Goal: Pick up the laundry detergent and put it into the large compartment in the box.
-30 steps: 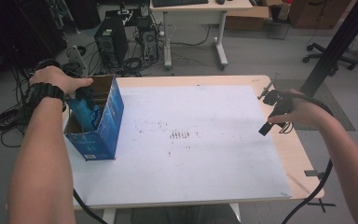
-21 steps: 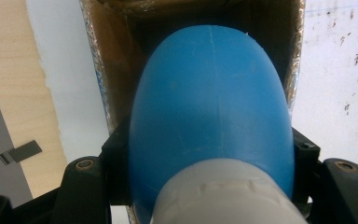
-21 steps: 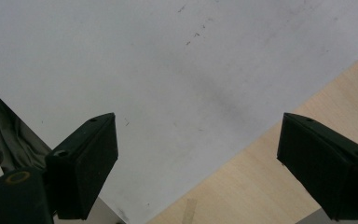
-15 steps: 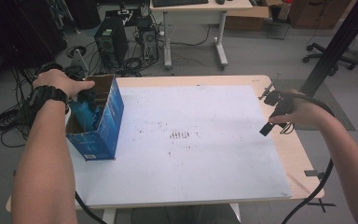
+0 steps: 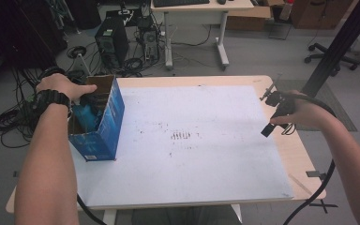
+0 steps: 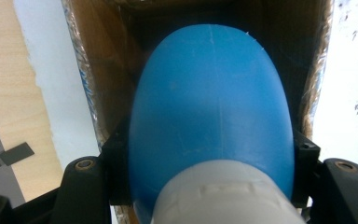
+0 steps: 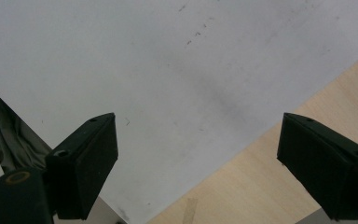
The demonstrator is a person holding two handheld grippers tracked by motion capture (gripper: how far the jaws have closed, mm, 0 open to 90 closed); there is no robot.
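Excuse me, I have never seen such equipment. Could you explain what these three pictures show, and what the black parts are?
A person works at a table and holds a hand-held gripper in each hand: a tool with two black jaws. The high view looks down from above. The other two pictures come from cameras that ride on each tool. The left hand-held gripper is shut on a blue bottle with a white cap, inside an open blue cardboard box that stands on the white sheet. The right hand-held gripper is open, holds nothing, and is above the sheet's edge.
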